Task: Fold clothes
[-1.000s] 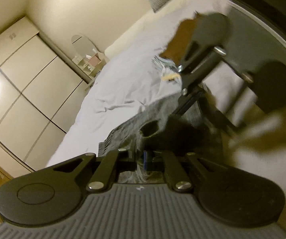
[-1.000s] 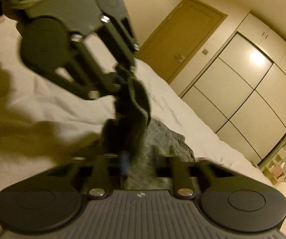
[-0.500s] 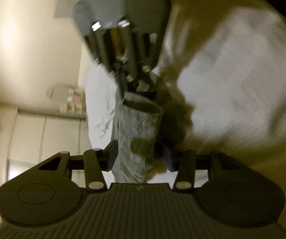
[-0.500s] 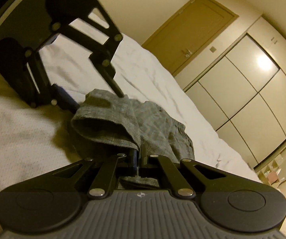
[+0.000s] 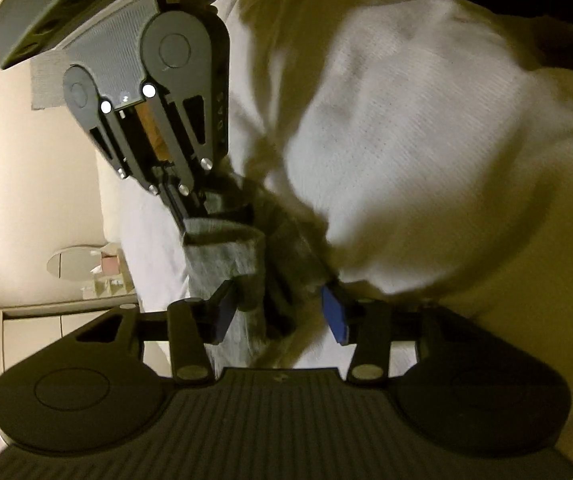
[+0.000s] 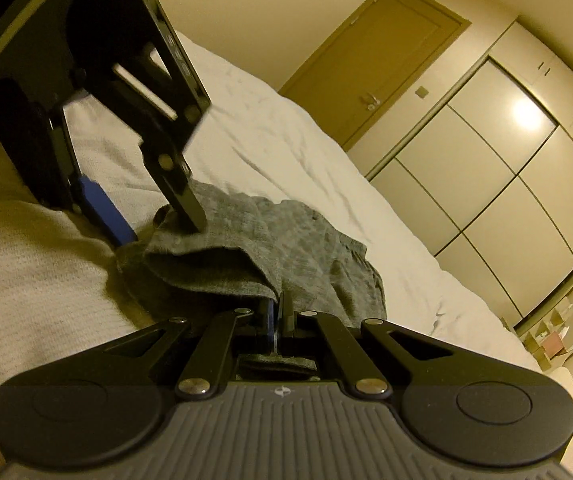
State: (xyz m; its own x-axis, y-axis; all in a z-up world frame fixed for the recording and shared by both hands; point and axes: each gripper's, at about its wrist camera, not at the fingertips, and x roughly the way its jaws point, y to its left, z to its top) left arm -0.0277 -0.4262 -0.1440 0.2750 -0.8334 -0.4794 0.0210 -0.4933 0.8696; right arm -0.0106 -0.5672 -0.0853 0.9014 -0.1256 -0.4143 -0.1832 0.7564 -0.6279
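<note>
Step in hand: a fold of the grey garment (image 6: 286, 236) is judged to be under way, with one edge pinched and the cloth doubled over on itself.
Left gripper (image 5: 282, 312): its jaws are spread wide, the blue pads (image 5: 334, 314) standing apart on either side of the garment; nothing is clamped by it.
Right gripper (image 6: 276, 316): its jaws are pressed together on a hem of the garment, a strip of grey cloth being seen just behind the fingers.
Position of the garment: it lies bunched on the white bed (image 6: 270, 128), close in front of the right gripper and directly between the open fingers of the left one; its far part is spread toward the wardrobe (image 6: 498, 176) side.
Relation of the grippers: the two are set facing each other, the garment held between them; one left fingertip (image 6: 192, 210) is seen touching the top of the folded layer.
How it is done well: the pinched hem should be kept taut and level, so that the upper layer is laid flat on the lower one and edges are matched.
Care needed: the left gripper should be closed on a single free corner only, not on several layers at once.
Risk: the loose knit may slump or twist if the hem is let go too early.
</note>
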